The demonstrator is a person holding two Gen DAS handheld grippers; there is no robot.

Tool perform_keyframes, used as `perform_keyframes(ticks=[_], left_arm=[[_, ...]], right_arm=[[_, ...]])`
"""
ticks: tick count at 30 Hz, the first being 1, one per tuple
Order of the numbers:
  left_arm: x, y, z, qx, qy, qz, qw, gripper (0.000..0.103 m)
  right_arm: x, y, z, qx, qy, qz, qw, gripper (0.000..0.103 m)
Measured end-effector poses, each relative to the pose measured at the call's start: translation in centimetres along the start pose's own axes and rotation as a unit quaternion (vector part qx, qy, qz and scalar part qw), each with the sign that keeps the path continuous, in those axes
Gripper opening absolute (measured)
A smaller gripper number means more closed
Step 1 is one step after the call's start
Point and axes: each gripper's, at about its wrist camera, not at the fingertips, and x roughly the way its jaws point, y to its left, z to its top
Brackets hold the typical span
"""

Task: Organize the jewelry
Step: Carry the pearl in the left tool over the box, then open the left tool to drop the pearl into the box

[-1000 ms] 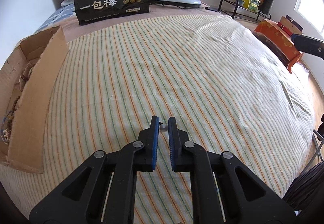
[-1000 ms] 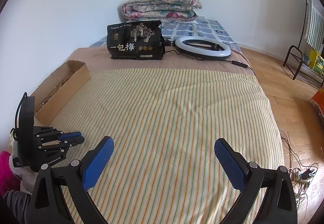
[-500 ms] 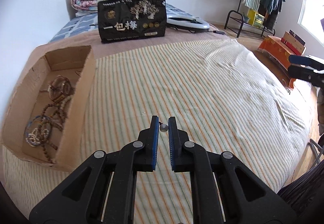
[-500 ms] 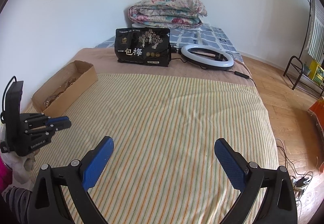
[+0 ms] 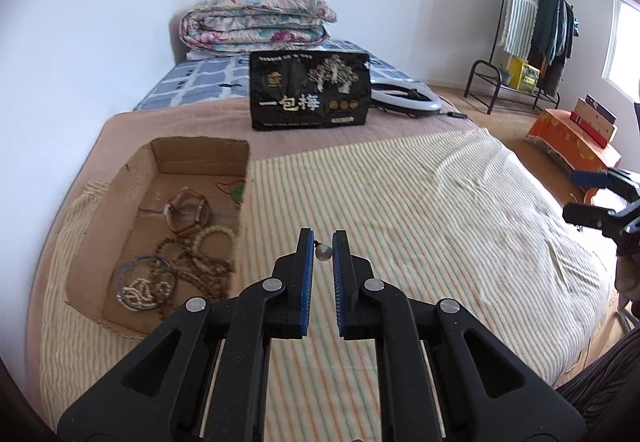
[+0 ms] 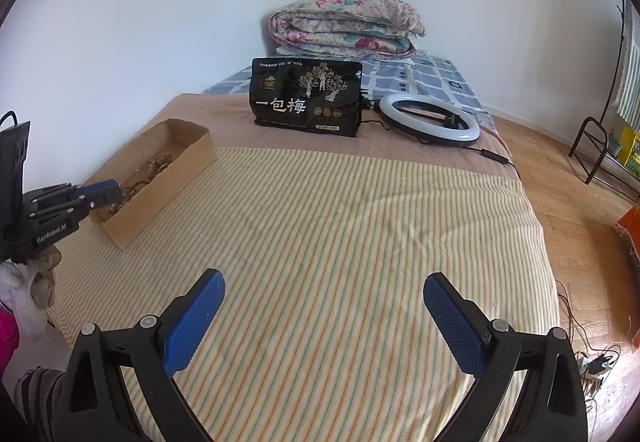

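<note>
My left gripper is shut on a small silver bead pendant and holds it above the striped bedspread, just right of an open cardboard box. The box holds several bead bracelets and necklaces. In the right wrist view the left gripper hangs over the box's near end. My right gripper is wide open and empty above the striped bedspread.
A black snack bag stands at the far end of the bed, with a ring light beside it and a folded quilt behind. A clothes rack and orange box stand on the floor right.
My left gripper lifted with the pendant and swung left towards the box, whose inside now shows. The right gripper stayed open and shifted a little.
</note>
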Motion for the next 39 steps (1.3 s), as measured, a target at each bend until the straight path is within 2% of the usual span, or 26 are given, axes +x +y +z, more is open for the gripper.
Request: perform_keyframes(ticks=[9, 17, 20, 21, 22, 24, 39], left_arm=[[-1.3, 5.0, 1.0, -0.029, -0.021, 0.040, 0.9986, 0.008], [-1.0, 9.1, 1.0, -0.066, -0.015, 0.080, 0.9945, 0.008], [-0.8, 10.1, 0.8, -0.077, -0.010, 0.083, 0.9935, 0.008], [-0.7, 10.3, 0.8, -0.080, -0.008, 0.089, 0.9928, 0.014], [-0.7, 10.5, 0.7, -0.081, -0.008, 0.091, 0.9925, 0.028], [-0.9, 10.7, 0.5, -0.087, -0.012, 0.093, 0.9918, 0.041], [-3.4, 10.5, 0.6, -0.102, -0.028, 0.103, 0.9890, 0.041]], right_arm=[[0.4, 2.6, 0.7, -0.009, -0.001, 0.005, 1.000, 0.101], [1.4, 5.0, 1.4, -0.018, 0.000, 0.020, 1.000, 0.101], [1.8, 5.5, 1.5, -0.020, 0.003, 0.023, 1.000, 0.101], [1.9, 5.6, 1.5, -0.021, 0.003, 0.023, 1.000, 0.101], [2.0, 5.7, 1.5, -0.022, 0.004, 0.023, 1.000, 0.101], [2.1, 5.9, 1.5, -0.023, 0.004, 0.022, 0.999, 0.101], [1.6, 5.7, 1.7, -0.014, -0.006, 0.020, 1.000, 0.101]])
